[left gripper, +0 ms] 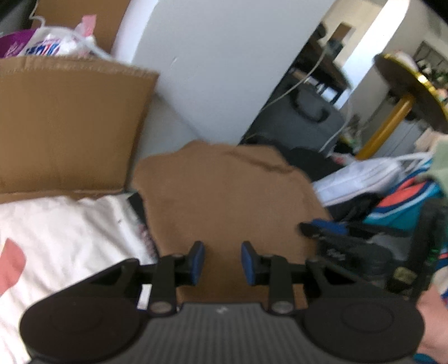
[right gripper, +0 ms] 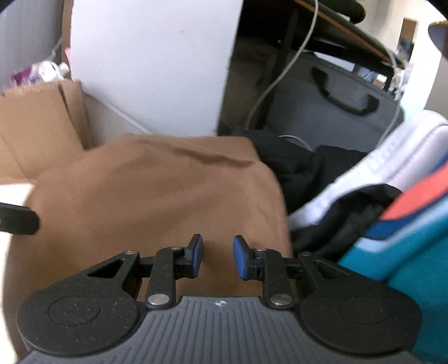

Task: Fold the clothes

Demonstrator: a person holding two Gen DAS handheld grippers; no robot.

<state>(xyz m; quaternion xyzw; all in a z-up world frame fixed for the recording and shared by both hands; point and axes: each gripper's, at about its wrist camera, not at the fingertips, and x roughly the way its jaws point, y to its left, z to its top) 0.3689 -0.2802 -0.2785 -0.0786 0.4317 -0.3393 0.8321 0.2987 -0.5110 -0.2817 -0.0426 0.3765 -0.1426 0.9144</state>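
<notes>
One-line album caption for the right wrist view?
Open right gripper poised over a brown garment beside piled clothes.

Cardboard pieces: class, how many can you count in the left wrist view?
2. One large cardboard sheet stands left of the brown garment; another cardboard piece rises behind it at top left. More may be hidden.

- Flat brown garment gives an open top surface ahead of the parted fingers of both the left gripper and the right gripper.
- Cardboard box stands just beside the garment's left edge, blocking that side.
- White wall panel rises behind, closing the far side.
- Black clothing and a teal-and-orange pile crowd the right edge.
- White cloth lies low on the left, passable above.
- Grey suitcase sits further back right.
</notes>
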